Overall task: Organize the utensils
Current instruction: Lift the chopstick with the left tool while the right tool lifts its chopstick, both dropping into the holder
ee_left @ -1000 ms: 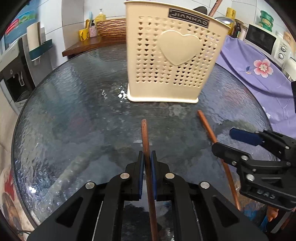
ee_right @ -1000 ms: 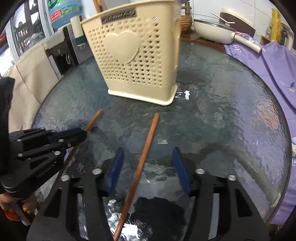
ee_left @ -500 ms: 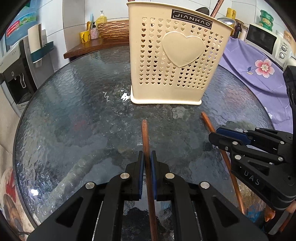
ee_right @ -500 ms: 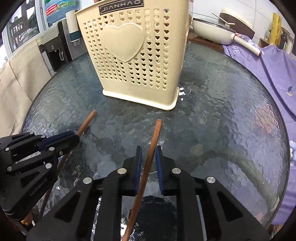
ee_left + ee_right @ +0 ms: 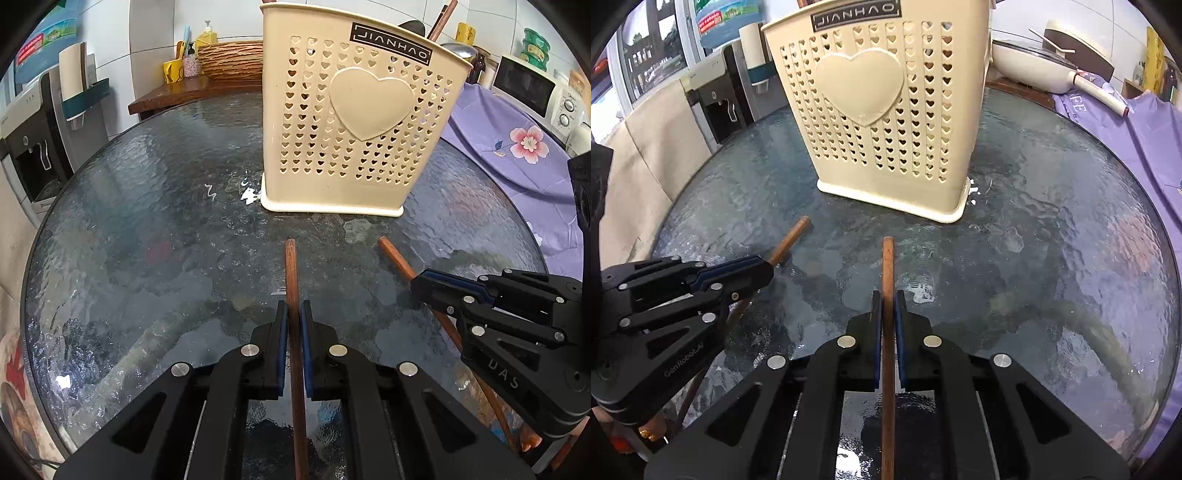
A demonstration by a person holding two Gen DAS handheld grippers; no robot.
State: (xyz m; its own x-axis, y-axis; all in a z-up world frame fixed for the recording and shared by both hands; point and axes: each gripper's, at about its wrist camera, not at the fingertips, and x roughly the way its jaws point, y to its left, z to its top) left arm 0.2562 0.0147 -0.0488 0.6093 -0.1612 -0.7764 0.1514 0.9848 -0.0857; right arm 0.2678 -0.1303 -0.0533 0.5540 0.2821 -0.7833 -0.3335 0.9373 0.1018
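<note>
Left tool (image 5: pixel 291 314): blue pads clamped on a dark brown chopstick (image 5: pixel 291 269), which runs straight out between them, its far end stopping short of the holder. Tool points down toward the desk.

Right tool (image 5: pixel 885 306): jaws have just been closing; pads now pressed on a second, lighter brown chopstick (image 5: pixel 888 264), held the same way, tip forward.

Each tool shows in the other's view (left one at the left edge of the right view, right one at the right edge of the left view), side by side and near each other, both sticks aimed roughly at the holder. Whether the sticks' far tips touch the glass, cannot tell.

Cream utensil holder (image 5: pixel 354 122): upright on the desk, just beyond both stick tips, apart from them. Heart-shaped perforations, large raised heart on the face, dark label along the top rim. A brown stick end pokes above its rim at the back.

Desk (image 5: pixel 147 229): round, dark textured glass, dark rim.

Around: purple flowered cloth (image 5: pixel 517 147) to the right, microwave (image 5: pixel 532 88) beyond it; water dispenser (image 5: pixel 29 140) to the left; white pan (image 5: pixel 1034 70) behind.
</note>
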